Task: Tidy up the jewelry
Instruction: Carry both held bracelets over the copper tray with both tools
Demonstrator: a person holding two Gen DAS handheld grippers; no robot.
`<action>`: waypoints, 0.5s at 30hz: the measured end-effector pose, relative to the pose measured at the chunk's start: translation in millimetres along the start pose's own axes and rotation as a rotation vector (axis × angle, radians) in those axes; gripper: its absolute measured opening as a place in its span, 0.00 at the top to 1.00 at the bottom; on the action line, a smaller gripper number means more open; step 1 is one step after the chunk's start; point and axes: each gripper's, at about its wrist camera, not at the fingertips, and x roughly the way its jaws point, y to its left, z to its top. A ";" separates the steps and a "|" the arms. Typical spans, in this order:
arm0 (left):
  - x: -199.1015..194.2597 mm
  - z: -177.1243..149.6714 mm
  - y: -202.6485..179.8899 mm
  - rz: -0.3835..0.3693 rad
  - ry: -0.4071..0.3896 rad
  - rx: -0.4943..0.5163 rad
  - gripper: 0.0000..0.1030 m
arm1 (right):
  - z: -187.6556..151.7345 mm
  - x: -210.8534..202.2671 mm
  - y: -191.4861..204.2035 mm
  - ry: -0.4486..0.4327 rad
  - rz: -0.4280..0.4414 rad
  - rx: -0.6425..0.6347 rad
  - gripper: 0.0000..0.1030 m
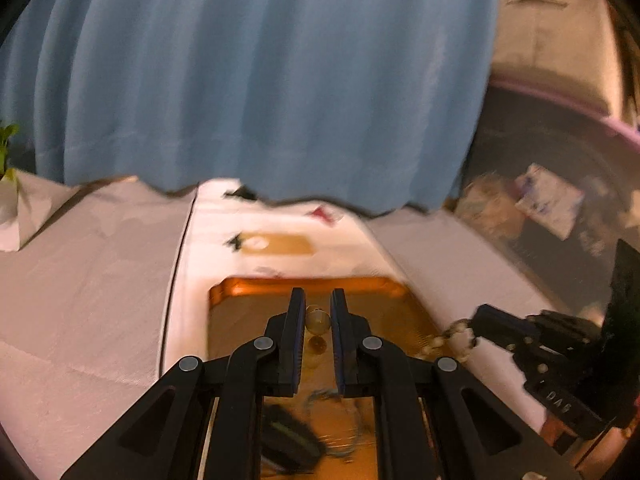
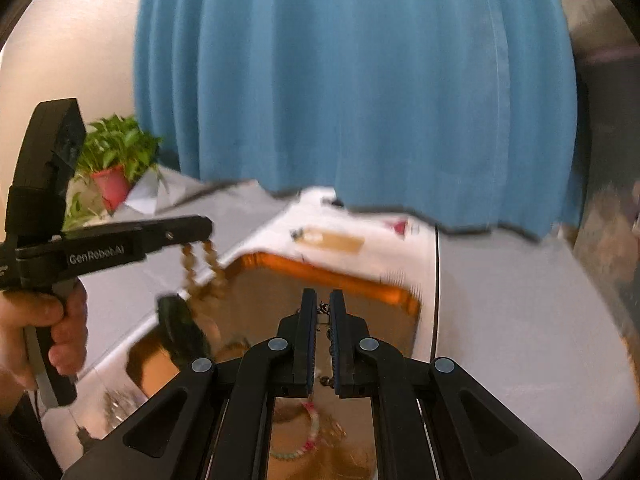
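Observation:
A shiny gold tray lies on the white-covered table; it also shows in the right wrist view. My left gripper is shut on a brown bead bracelet, which hangs from it over the tray's left edge in the right wrist view. My right gripper is shut on a thin dark chain above the tray. It shows at the right in the left wrist view, with a beaded strand at its tips. A dark oval piece and a pastel bead bracelet lie on the tray.
A blue curtain hangs behind the table. A potted plant in a red pot stands far left. A tan tag and small dark and red pieces lie on the white cloth behind the tray.

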 end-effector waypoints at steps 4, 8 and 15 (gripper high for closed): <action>15.1 -9.3 16.8 0.030 0.048 -0.030 0.90 | -13.9 22.1 -11.6 0.063 -0.009 0.026 0.94; 29.8 -19.1 31.3 0.056 0.107 -0.070 0.90 | -22.1 41.4 -23.2 0.131 -0.021 0.076 0.94; 45.6 -30.9 41.1 0.064 0.190 -0.100 0.90 | -24.9 56.5 -30.5 0.207 -0.032 0.113 0.94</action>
